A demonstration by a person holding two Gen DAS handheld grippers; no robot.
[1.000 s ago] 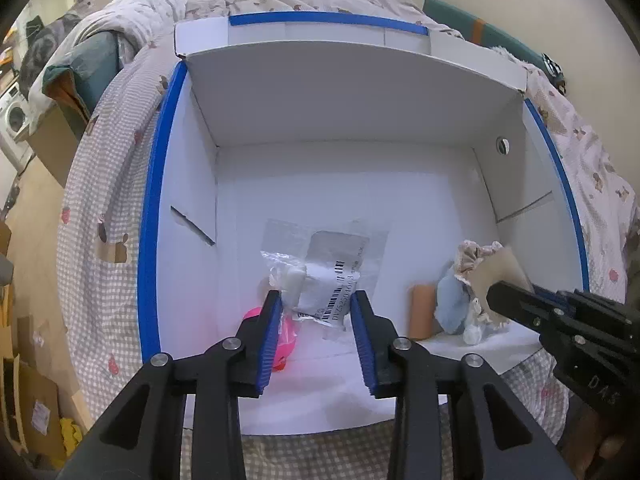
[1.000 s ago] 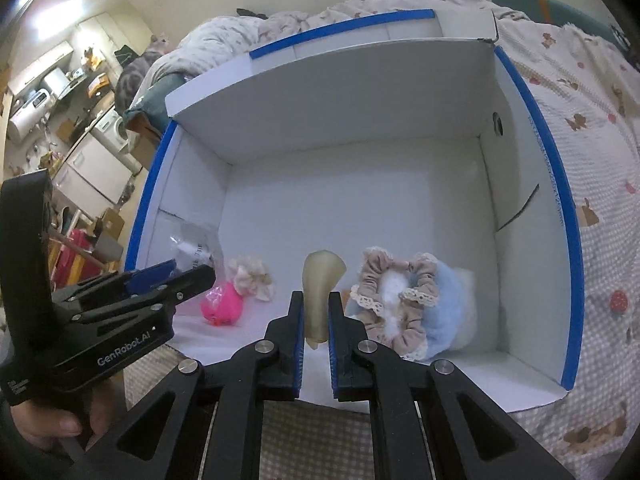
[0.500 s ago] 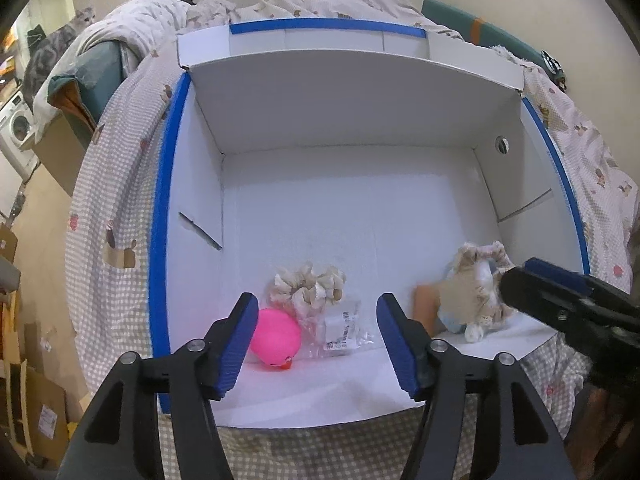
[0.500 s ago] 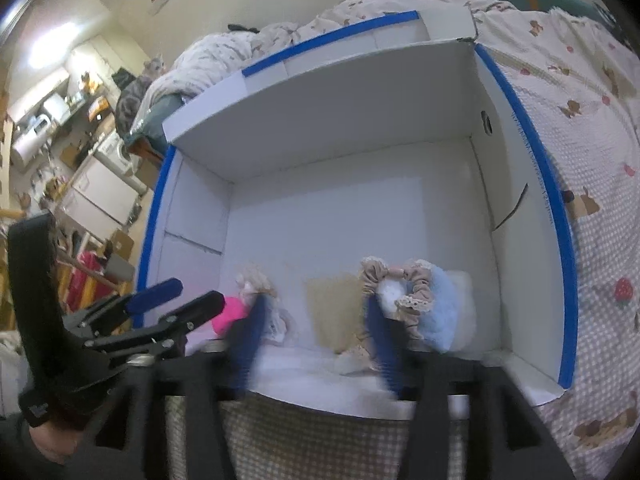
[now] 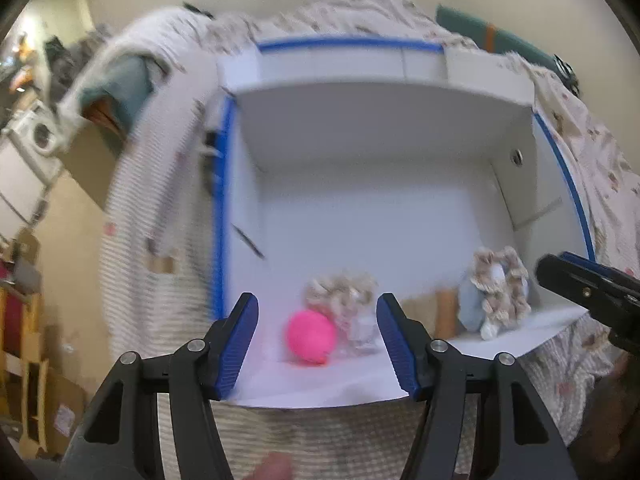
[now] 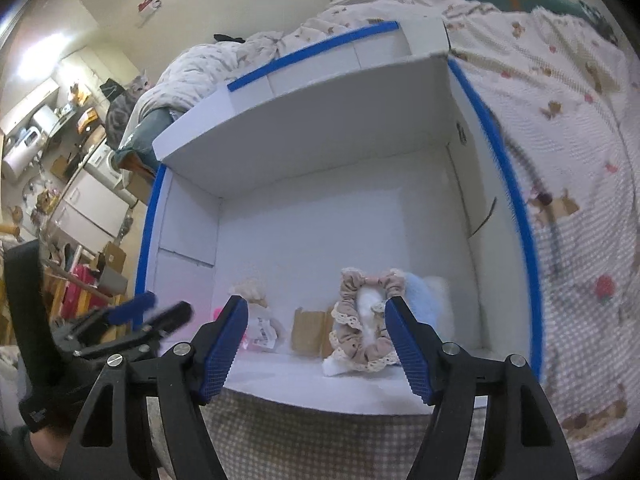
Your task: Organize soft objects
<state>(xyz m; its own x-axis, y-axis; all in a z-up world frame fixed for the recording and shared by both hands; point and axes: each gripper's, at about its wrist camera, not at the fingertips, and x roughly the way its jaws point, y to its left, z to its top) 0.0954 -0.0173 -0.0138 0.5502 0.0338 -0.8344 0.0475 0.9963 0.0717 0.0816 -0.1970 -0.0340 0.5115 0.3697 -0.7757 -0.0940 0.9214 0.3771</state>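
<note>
A white box with blue edges (image 5: 360,216) (image 6: 340,216) lies open on the bed. Near its front edge lie a pink ball (image 5: 311,336), a cream scrunchie (image 5: 340,292) (image 6: 250,290), a clear bag with a label (image 5: 360,330) (image 6: 262,332), a tan pad (image 5: 442,312) (image 6: 308,330), a beige lace scrunchie (image 5: 498,292) (image 6: 366,338) and a blue soft item (image 6: 420,300). My left gripper (image 5: 316,340) is open and empty, in front of the ball. My right gripper (image 6: 316,340) is open and empty, before the tan pad and the lace scrunchie.
The checked bedspread (image 6: 580,240) surrounds the box. A rumpled quilt (image 6: 248,52) lies behind it. A washing machine (image 5: 36,140) and cardboard boxes (image 5: 24,400) stand on the floor to the left. A cat (image 6: 128,100) sits at the far left.
My left gripper let go of the clear bag and drew back, open. My right gripper let go of the tan pad, which now lies in the box, and drew back, open.
</note>
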